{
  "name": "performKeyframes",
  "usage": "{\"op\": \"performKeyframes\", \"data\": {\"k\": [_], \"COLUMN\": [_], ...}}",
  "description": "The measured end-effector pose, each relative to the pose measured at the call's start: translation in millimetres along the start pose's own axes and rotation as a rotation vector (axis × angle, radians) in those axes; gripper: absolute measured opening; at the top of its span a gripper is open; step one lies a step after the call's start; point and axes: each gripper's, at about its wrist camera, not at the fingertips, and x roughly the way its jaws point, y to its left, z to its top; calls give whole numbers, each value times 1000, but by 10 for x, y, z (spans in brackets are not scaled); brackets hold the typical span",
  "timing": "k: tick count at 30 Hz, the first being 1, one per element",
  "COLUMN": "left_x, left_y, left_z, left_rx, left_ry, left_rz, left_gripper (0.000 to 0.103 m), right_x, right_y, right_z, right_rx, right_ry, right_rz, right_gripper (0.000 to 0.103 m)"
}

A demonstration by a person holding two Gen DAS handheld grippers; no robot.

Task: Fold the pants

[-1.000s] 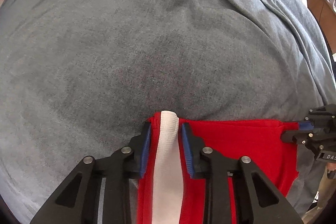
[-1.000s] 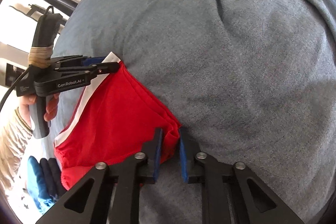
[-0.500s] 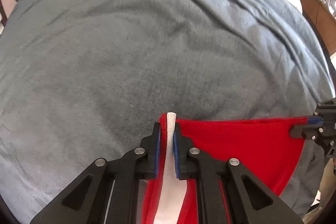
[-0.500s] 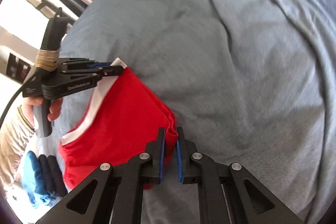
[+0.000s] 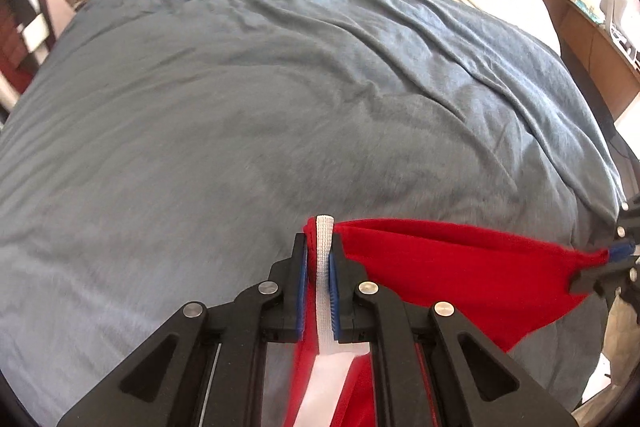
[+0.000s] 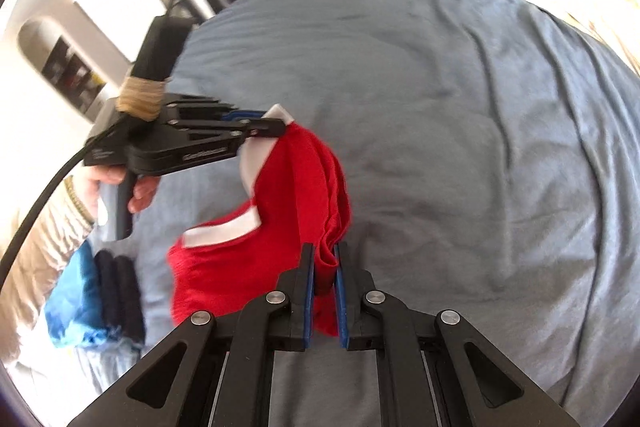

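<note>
Pinching red pants [image 5: 448,279] taut, left gripper [image 5: 323,259] closed on white stripe, right gripper [image 6: 325,267] on hem

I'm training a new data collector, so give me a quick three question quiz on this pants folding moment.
1. True or false: the left tool grips the red pants at the white stripe.
2. Which covers the bed: A) grey-blue blanket, B) white towel?
3. Fill in: the right tool is shut on the ____ fabric.

Key: 1 true; 2 A; 3 red.
</note>
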Motion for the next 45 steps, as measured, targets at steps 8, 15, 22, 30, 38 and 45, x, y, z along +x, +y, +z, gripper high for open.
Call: {"op": "performKeyframes", "data": {"k": [8, 15, 22, 30, 38, 45], "left_x": [-283, -426, -671, -1003, -1065, -1162], "left_y": [192, 296, 346, 345, 220, 21], "left_z": [-647, -1141, -1519, -1867, -2130, -2306], "left_rx": [-65, -121, -187, -311, -572, -708], "left_ry": [8, 22, 73, 101, 82, 53], "left_rz": [61, 94, 160, 354, 335, 387], "left_gripper": [11, 11, 22, 40, 56, 63], "right_x": [145, 292, 496, 584, 706, 400], "right_y": [635, 1105, 1425, 1664, 1706, 1559], "right_z": [-298, -615, -924, -1208, -1434, -1333], "right_rx": [-134, -208, -306, -441, -529, -518], "right_ry": [44, 86, 139, 202, 268, 236], "right_rz": [61, 112, 118, 118, 141, 160], "right_gripper": [10, 10, 10, 10, 12, 24]}}
